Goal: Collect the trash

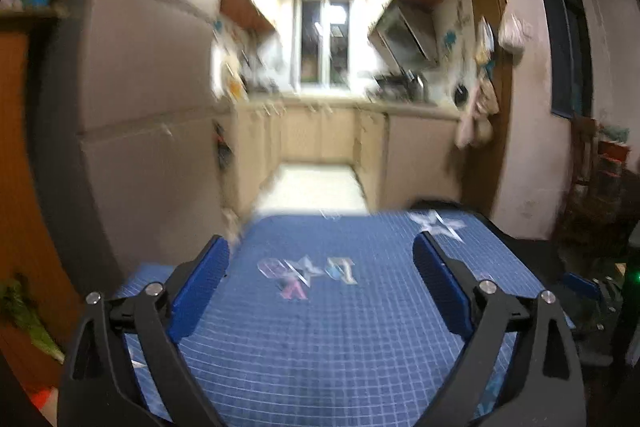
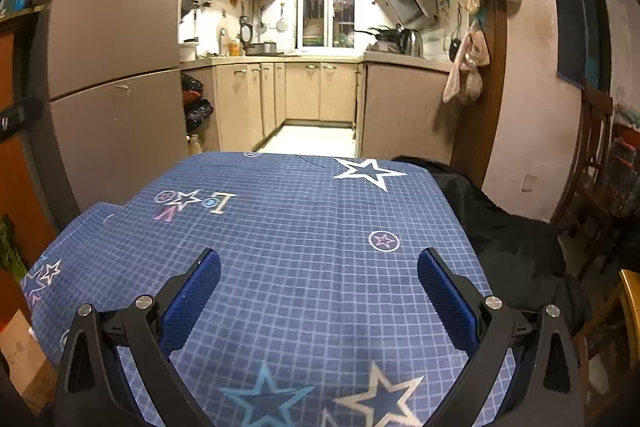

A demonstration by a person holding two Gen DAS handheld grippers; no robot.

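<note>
While both wrist views look across the table (image 2: 304, 227) with its blue checked star cloth toward the kitchen, I see my left gripper (image 1: 322, 275) spread wide with nothing between its blue pads (image 1: 202, 279). My right gripper (image 2: 320, 291) also stands wide apart and empty. I can make out no trash on the cloth; dark bags (image 2: 196, 99) sit beside the fridge (image 2: 116, 67).
</note>
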